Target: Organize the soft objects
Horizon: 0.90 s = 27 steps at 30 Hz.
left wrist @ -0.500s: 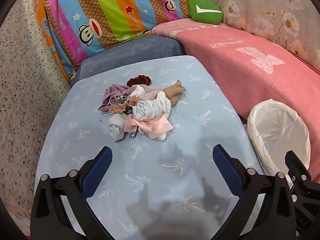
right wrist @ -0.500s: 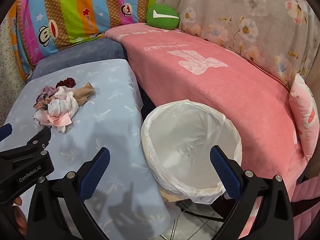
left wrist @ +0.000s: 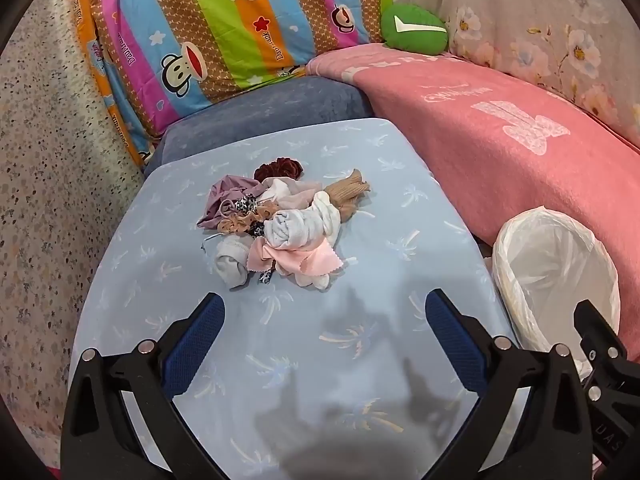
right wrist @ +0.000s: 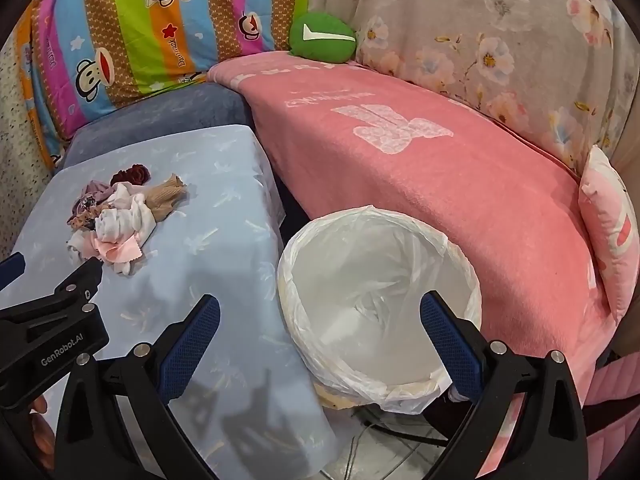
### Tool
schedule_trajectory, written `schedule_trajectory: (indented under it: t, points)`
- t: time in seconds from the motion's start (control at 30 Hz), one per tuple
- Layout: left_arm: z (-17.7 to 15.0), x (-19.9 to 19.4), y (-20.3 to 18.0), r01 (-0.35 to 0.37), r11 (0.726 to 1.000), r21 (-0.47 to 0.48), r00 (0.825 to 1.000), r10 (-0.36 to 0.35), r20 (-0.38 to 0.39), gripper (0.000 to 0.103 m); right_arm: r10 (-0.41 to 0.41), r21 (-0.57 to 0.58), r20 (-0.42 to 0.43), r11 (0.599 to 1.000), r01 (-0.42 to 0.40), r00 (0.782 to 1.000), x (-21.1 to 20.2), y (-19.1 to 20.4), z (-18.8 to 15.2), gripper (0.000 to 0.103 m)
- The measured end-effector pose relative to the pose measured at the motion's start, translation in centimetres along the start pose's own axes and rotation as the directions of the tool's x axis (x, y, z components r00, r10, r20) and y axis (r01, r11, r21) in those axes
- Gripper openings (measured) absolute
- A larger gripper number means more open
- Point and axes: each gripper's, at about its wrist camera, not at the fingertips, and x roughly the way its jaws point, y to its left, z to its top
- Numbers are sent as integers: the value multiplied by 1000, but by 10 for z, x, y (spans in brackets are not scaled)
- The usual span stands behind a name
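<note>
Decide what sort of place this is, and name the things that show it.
Probably a home living room: a sofa under a pink blanket, a cartoon monkey quilt propped behind, and a lined bin beside a cloth-covered table.

Clothes pile [left wrist: 280,220] on table [left wrist: 360,360], bin [right wrist: 380,300] right

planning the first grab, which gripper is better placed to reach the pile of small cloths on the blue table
Left. The open left gripper faces the pile of small cloths directly, while the open right gripper faces the white lined bin.

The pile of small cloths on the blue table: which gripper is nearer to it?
Left. The left gripper hangs open just in front of the pile of small cloths; the right gripper hangs open farther off, by the lined bin.
</note>
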Motion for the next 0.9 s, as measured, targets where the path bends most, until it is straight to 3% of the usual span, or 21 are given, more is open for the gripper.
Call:
schedule_trajectory:
  t: [0.9]
  points:
    - [2, -2, -8, 1, 1000, -6, 1000, -1, -6, 96, 14, -8, 6, 1000, -14, 1000, -2, 2, 0, 98]
